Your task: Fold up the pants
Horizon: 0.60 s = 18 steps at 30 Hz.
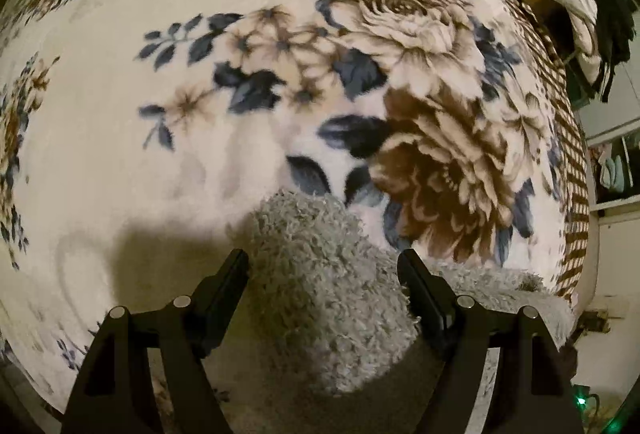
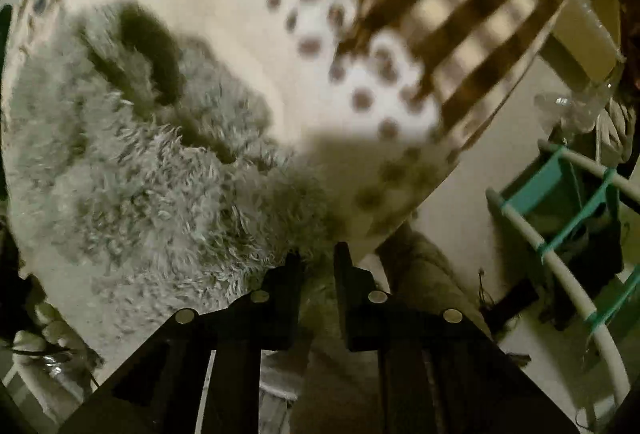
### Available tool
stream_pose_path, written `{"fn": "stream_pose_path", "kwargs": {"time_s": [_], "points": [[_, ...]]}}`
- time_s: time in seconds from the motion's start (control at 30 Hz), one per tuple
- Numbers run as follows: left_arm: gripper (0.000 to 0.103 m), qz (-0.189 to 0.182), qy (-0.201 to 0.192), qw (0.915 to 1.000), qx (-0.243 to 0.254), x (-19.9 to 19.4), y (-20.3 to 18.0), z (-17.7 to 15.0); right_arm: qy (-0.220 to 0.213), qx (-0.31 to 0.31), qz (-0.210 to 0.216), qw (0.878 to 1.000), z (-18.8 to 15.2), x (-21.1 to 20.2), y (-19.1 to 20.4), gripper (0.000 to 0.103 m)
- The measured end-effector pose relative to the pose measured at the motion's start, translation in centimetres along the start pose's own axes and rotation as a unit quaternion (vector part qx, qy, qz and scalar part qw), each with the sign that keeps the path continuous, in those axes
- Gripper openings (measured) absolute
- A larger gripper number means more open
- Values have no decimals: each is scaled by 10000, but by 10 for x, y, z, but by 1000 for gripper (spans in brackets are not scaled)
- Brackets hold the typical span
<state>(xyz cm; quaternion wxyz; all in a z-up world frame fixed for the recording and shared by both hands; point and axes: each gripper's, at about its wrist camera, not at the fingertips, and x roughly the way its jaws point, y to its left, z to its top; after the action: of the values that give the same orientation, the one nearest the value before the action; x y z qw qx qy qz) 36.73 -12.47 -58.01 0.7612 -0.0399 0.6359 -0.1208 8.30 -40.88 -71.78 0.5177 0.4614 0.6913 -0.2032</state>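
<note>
Left tongs [image 1: 323, 266] stand wide apart over my fuzzy grey pants [image 1: 320, 298], pads clear of the pile. Right tongs [image 2: 317, 258] are pinched narrow on the pants' [image 2: 152, 177] near edge, at the floral blanket's [image 1: 200, 13] border. Open blanket lies ahead; a white rack [image 2: 560, 242] crowds my right side.

The right wrist view was smeared with motion blur, so the blanket's [image 2: 256, 45] dots and stripes ran soft. The fuzzy grey pants [image 2: 132, 185] disappeared behind the right gripper's [image 2: 318, 254] fingers [image 2: 292, 274] (any pinch there could not be made out). Clothes on the far rack [image 1: 592, 21] were too small to identify.
</note>
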Motion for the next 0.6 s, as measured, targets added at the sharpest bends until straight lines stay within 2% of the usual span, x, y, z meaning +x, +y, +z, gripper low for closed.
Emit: {"fn": "stream_pose_path", "kwargs": {"time_s": [0.07,0.13,0.17,0.2,0.27,0.33,0.4,0.5,0.53,0.6], "points": [[75,10,-3,10000,-6,-2,-2,0,187,-338,-93,9992,1,-2,14,17],[75,-51,-1,10000,-62,-9,-1,0,-11,-608,-71,9981,1,-27,26,23],[75,-97,-35,9999,-81,-14,-1,0,-146,-636,19,9979,1,-39,30,38],[75,-141,-102,9998,-97,-20,-1,1,-317,-606,186,9975,2,-53,31,59],[75,-159,-238,9995,-100,-34,-1,1,-732,-479,765,9932,4,-78,34,68],[75,-157,-364,9992,-94,-44,-1,0,-975,-423,1116,9880,13,-93,40,68],[75,-152,-429,9989,-103,-49,0,0,-1246,-447,1288,9828,30,-101,52,68],[75,-45,-441,9990,-53,-48,0,0,-1191,-479,1474,9807,61,-95,70,68],[75,-10,-409,9992,-44,-45,2,0,-1122,-586,1388,9822,72,-89,79,68],[75,92,-327,9994,-52,-35,6,-1,-1211,-819,932,9849,86,-78,97,68]]}}
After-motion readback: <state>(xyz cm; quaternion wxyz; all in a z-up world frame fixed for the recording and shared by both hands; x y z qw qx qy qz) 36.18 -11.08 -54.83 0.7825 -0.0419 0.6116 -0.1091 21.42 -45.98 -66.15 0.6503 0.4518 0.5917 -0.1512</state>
